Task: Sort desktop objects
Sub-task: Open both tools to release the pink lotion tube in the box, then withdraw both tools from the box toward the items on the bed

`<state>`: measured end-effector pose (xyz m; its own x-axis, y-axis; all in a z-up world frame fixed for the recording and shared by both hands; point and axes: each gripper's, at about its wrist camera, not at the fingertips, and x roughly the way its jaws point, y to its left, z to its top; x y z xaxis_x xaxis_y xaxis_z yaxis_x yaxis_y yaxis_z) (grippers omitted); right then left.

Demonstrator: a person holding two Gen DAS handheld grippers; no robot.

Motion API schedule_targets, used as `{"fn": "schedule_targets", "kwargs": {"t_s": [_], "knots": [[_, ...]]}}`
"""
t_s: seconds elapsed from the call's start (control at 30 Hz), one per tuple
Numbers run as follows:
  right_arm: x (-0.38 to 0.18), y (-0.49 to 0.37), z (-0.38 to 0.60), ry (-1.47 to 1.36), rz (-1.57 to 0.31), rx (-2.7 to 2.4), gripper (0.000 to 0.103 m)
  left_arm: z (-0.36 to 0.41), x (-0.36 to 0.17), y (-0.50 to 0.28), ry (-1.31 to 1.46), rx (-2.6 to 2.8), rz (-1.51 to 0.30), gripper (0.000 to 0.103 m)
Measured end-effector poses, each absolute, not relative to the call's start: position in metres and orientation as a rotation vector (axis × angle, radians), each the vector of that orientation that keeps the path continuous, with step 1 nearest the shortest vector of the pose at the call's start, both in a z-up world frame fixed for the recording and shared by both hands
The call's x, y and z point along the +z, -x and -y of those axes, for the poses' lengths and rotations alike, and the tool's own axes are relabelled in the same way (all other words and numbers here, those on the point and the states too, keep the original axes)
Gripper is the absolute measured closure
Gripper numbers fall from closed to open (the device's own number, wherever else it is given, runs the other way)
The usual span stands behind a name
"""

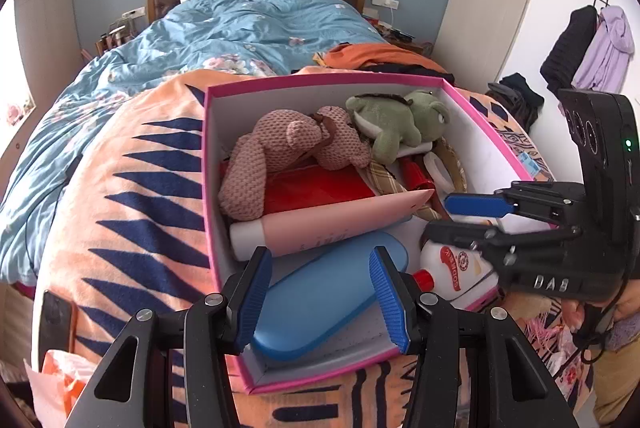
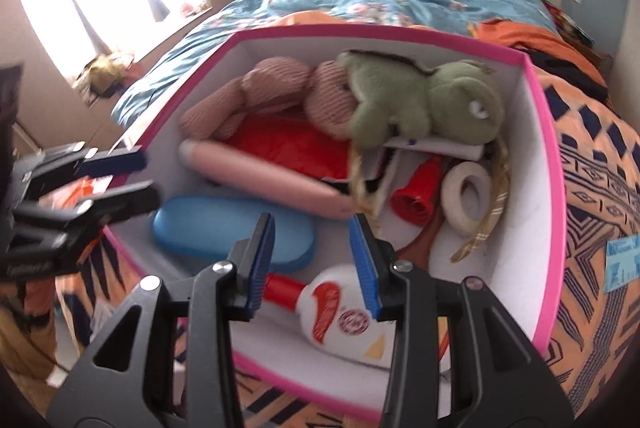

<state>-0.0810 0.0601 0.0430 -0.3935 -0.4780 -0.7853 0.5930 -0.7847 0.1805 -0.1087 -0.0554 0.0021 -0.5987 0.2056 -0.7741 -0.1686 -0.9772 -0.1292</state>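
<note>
A pink-rimmed box (image 1: 320, 78) sits on an orange patterned blanket. It holds a pink knitted plush (image 1: 280, 156), a green frog plush (image 1: 396, 124), a pink tube (image 1: 320, 224), a blue oval case (image 1: 320, 300) and a white bottle with a red cap (image 1: 448, 268). My left gripper (image 1: 322, 298) hovers open over the blue case at the box's near corner. My right gripper (image 2: 314, 264) stands open above the white bottle (image 2: 336, 312), with nothing between its pads. From the right wrist view, the left gripper (image 2: 148, 178) is at the box's left rim, empty.
Deeper in the box lie a red packet (image 2: 292, 144), a red cone (image 2: 416, 196) and a white tape roll (image 2: 466, 196). A blue duvet (image 1: 240, 28) covers the bed behind. A dark phone (image 1: 56, 316) lies on the blanket at left. Clothes (image 1: 592, 48) hang at right.
</note>
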Motion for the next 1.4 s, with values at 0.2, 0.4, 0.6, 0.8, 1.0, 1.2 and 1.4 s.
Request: {"fn": "schedule_targets", "kwargs": {"t_s": [0.2, 0.4, 0.6, 0.8, 1.0, 1.2, 1.4], "knots": [[0.034, 0.106, -0.039, -1.25, -0.194, -2.176, 0.06, 0.055, 0.0, 0.111, 1.283, 2.635, 0.097, 0.051], [0.031, 0.129, -0.038, -1.327, -0.081, -2.169, 0.054, 0.064, 0.004, 0.098, 1.241, 2.624, 0.131, 0.051], [0.042, 0.115, -0.062, -1.259, 0.018, -2.194, 0.05, 0.074, 0.005, 0.073, 1.18, 2.567, 0.17, 0.051], [0.069, 0.063, -0.085, -1.062, 0.001, -2.159, 0.05, 0.078, 0.008, 0.029, 1.083, 2.52, 0.153, 0.046], [0.07, -0.01, -0.117, -0.96, -0.085, -2.075, 0.05, 0.075, -0.003, -0.011, 1.085, 2.455, 0.112, 0.045], [0.013, -0.045, -0.135, -1.181, -0.123, -2.052, 0.05, 0.074, -0.049, -0.007, 1.284, 2.357, 0.192, 0.045], [-0.029, -0.05, -0.158, -1.359, -0.146, -2.136, 0.05, 0.072, -0.067, -0.007, 1.366, 2.328, 0.201, 0.045]]}}
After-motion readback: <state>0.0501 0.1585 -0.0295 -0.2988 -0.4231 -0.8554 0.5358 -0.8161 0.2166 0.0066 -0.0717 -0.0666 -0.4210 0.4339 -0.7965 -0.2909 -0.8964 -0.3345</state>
